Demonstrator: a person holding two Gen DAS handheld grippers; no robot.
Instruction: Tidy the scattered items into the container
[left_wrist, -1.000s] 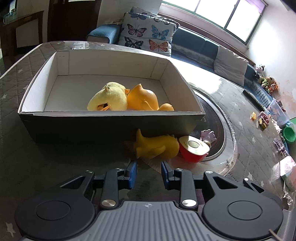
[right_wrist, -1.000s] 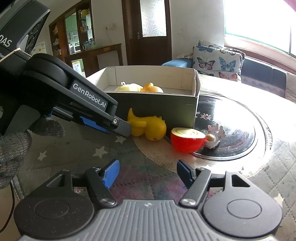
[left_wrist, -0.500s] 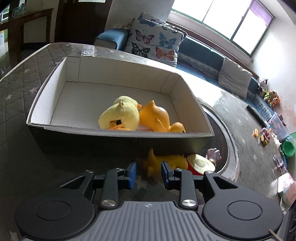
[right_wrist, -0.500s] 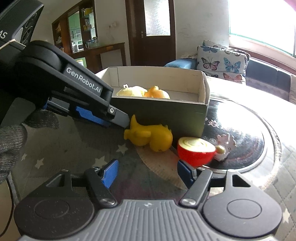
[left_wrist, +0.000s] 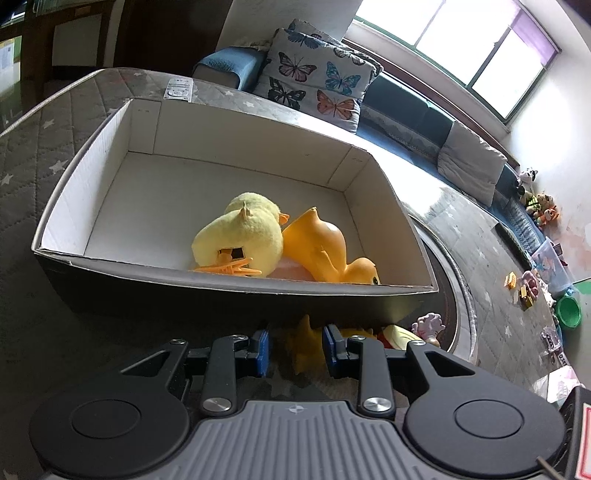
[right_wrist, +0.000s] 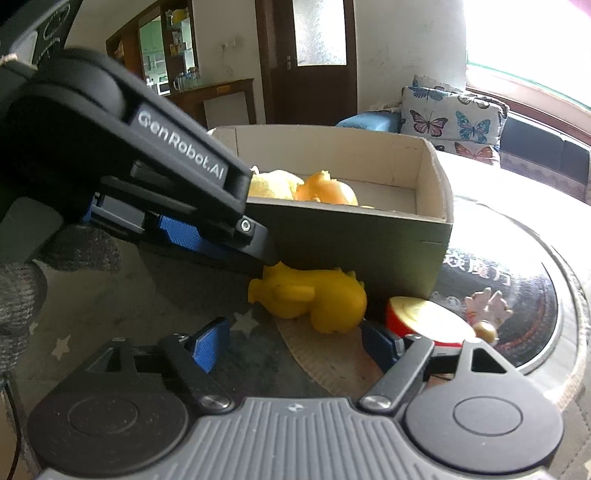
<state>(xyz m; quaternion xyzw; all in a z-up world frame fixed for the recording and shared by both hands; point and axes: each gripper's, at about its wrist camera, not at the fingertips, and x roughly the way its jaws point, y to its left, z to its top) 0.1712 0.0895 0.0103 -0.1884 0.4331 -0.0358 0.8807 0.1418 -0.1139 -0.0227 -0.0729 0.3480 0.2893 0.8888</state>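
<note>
White "GenRobot.AI" lettering on left tongs (right_wrist: 266, 254), narrowly apart, empty; right tongs (right_wrist: 295, 341) opening, empty.

A family living room in a home

A long dark blue sofa (left_wrist: 413, 110) runs under a wide sunlit window (left_wrist: 469, 48) and carries a white cushion printed with coloured butterflies (left_wrist: 314, 85). Small stuffed animals (left_wrist: 539, 203) sit at the sofa's far end, and little toys (left_wrist: 524, 291) and a green plastic bowl (left_wrist: 569, 314) lie scattered on the floor. A dark wooden door with a frosted glass pane (right_wrist: 314, 59) and a wooden sideboard bearing glassware (right_wrist: 218, 92) stand along the white wall. The low table wears a grey quilted cover dotted with white stars (left_wrist: 33, 155).
</note>
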